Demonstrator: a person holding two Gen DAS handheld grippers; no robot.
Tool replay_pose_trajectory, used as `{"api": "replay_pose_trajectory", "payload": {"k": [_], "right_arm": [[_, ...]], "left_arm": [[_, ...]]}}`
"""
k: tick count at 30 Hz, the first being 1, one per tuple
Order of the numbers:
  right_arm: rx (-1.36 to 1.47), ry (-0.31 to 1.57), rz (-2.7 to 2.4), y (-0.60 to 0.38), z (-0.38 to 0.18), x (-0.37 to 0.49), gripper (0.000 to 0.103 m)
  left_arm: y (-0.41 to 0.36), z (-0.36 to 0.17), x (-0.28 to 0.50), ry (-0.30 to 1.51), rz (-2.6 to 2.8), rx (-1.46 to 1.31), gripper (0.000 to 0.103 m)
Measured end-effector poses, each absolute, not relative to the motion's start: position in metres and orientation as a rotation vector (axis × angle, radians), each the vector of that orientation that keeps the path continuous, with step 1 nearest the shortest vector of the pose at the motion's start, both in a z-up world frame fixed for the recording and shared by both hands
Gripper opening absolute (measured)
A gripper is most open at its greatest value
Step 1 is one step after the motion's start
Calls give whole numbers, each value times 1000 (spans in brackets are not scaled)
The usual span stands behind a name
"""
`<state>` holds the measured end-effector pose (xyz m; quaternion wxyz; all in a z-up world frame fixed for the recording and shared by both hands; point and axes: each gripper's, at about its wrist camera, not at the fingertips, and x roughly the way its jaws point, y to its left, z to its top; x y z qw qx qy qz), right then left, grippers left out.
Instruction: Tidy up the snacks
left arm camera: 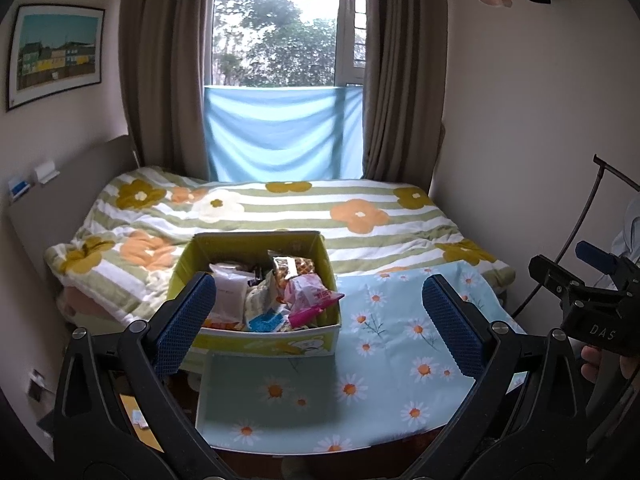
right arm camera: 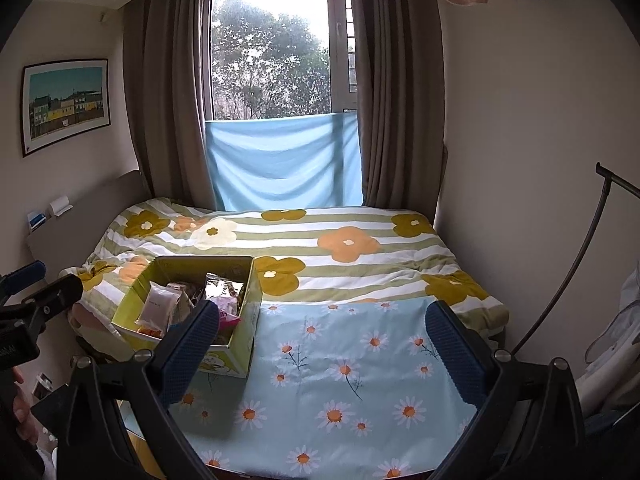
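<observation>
A yellow-green cardboard box (left arm camera: 312, 342) sits on the bed near its foot, on the left. It holds several snack packets: a white pouch (left arm camera: 229, 294), a pink packet (left arm camera: 310, 296), a blue-and-white packet (left arm camera: 266, 320) and a bag of brown snacks (left arm camera: 290, 266). My left gripper (left arm camera: 320, 320) is open and empty, held back from the box. My right gripper (right arm camera: 326, 350) is open and empty, above the daisy sheet to the right of the box (right arm camera: 236, 354). The white pouch (right arm camera: 158, 308) shows there too. Each gripper shows at the edge of the other's view.
The box stands on a light blue daisy sheet (right arm camera: 360, 380) over a green-striped flowered duvet (right arm camera: 340, 244). A grey headboard (left arm camera: 60, 200) is on the left, curtains and a window behind, a wall on the right. A black curved pole (right arm camera: 560, 292) stands at the right.
</observation>
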<state>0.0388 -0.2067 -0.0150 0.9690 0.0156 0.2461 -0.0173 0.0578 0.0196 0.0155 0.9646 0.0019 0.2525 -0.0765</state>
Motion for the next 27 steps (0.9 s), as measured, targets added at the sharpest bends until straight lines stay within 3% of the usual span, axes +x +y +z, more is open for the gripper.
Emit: {"api": "replay_pose_trajectory", "payload": {"k": [27], "right_arm": [[42, 489, -46, -197, -10, 35, 102]], "left_arm": [[25, 18, 49, 498, -157, 12, 103]]}}
